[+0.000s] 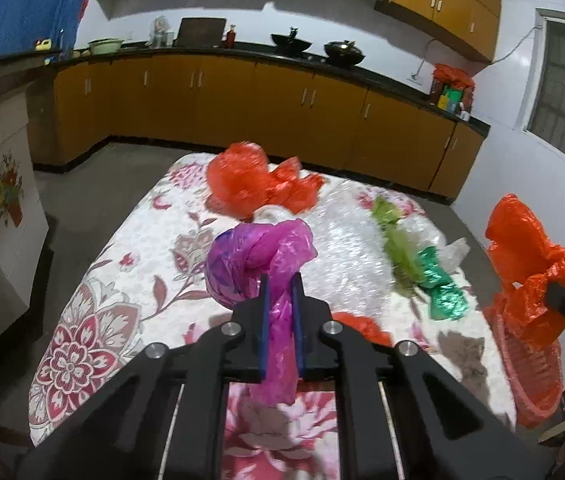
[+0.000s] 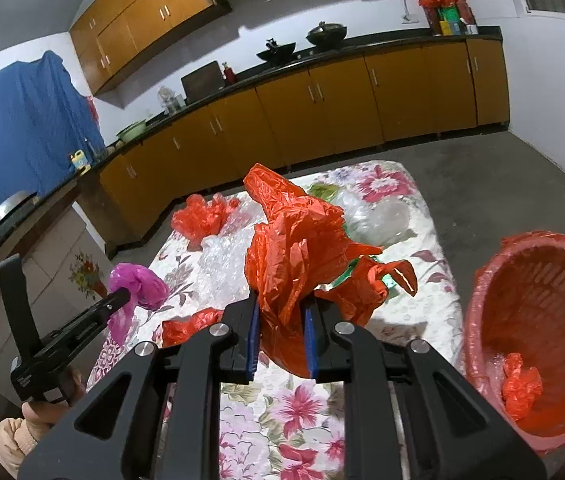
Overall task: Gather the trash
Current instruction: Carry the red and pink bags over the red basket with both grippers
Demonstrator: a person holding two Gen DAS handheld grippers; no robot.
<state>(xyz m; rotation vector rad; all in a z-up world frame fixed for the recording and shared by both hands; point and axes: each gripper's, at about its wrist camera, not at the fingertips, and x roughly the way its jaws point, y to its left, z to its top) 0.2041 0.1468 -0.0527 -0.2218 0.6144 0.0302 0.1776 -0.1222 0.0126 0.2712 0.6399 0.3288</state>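
The pink plastic bag [image 1: 258, 256] is pinched by its tail between the nearly closed jaws of the left gripper [image 1: 281, 280], its knotted bulk bulging past the fingertips above the floral-covered table [image 1: 94, 320]. The orange plastic bag [image 2: 294, 256] is clamped in the narrowly parted right gripper [image 2: 281, 300], also lifted clear of the table. The red basket [image 2: 538, 320] stands at the table's right edge, one orange scrap [image 2: 520, 384] inside. More orange bags [image 1: 254, 184], green wrappers [image 1: 422, 268] and clear plastic lie on the table.

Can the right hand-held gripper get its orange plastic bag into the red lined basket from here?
Probably yes. The right hand-held gripper holds the crumpled orange plastic bag clear of the table, and the red lined basket gapes open just beside it, nothing between.
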